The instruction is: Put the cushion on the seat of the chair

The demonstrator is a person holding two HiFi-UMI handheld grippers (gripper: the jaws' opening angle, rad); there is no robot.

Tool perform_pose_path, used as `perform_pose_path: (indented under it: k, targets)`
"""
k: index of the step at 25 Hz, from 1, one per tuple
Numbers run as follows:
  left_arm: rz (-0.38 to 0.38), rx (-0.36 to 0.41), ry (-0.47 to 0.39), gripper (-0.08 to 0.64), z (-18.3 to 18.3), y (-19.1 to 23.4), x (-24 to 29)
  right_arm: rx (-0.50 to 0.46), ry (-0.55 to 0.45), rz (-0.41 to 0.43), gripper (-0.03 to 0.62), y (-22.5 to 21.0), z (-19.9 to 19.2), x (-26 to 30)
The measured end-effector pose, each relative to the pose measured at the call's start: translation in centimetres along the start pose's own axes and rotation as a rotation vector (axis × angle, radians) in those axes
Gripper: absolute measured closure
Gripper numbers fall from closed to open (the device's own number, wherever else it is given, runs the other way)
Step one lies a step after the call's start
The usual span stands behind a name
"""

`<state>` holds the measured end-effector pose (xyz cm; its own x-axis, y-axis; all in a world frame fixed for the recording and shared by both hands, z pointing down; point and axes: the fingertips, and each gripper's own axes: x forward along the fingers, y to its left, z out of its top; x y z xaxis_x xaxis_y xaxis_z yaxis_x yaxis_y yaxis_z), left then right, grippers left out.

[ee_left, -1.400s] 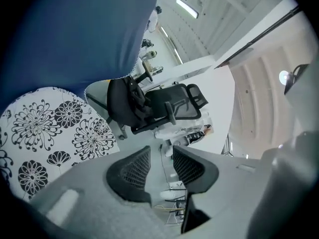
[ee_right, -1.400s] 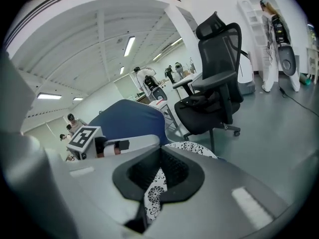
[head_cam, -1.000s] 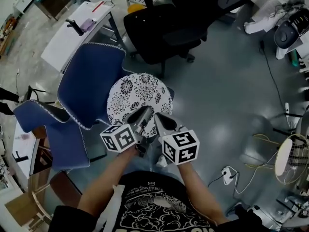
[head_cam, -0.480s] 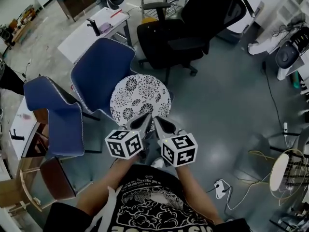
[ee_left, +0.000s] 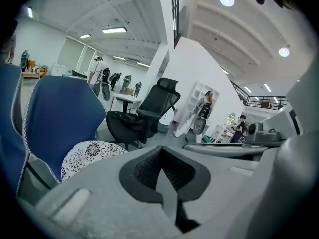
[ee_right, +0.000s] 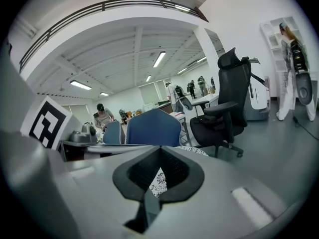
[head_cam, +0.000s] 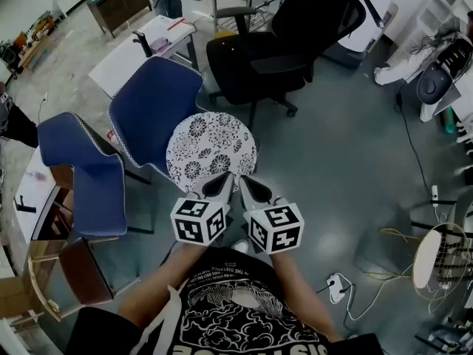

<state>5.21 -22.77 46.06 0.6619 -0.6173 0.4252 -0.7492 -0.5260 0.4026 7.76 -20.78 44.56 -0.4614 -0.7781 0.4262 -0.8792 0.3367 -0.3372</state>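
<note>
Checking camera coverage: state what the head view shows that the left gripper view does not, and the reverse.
Head view only: the marker cubes, the person's forearms, floor cables. Left gripper view only: ceiling lights, people standing far off. Both: the patterned cushion lying on the blue chair's seat, and the black office chair behind.

The round white cushion, printed with black flowers, lies flat on the seat of the blue chair, covering almost all of it, with the white-edged backrest rising just behind it.
</note>
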Motion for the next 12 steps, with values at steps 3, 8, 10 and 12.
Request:
perform_pose_path:
  k: [3, 8, 10, 12]
  targets:
    - [-0.003, 0.014, 0.004, 0.566, -0.34, -0.68, 0.03, 0.007, 0.01, -0.012, 0.595, -0.44, -0.46, -0.41]
    - [-0.009, 0.016, 0.01, 0.566, -0.77, -1.15, -0.1, 0.011, 0.01, -0.008, 0.595, -0.35, -0.65, -0.7]
    - [-0.01, 0.014, 0.013, 0.566, -0.93, -1.15, -0.11, 0.015, 0.01, -0.005, 0.595, -0.24, -0.73, -0.7]
    - [-0.011, 0.014, 0.015, 0.566, -1.05, -1.15, -0.11, 0.018, 0.009, -0.003, 0.595, -0.19, -0.82, -0.69]
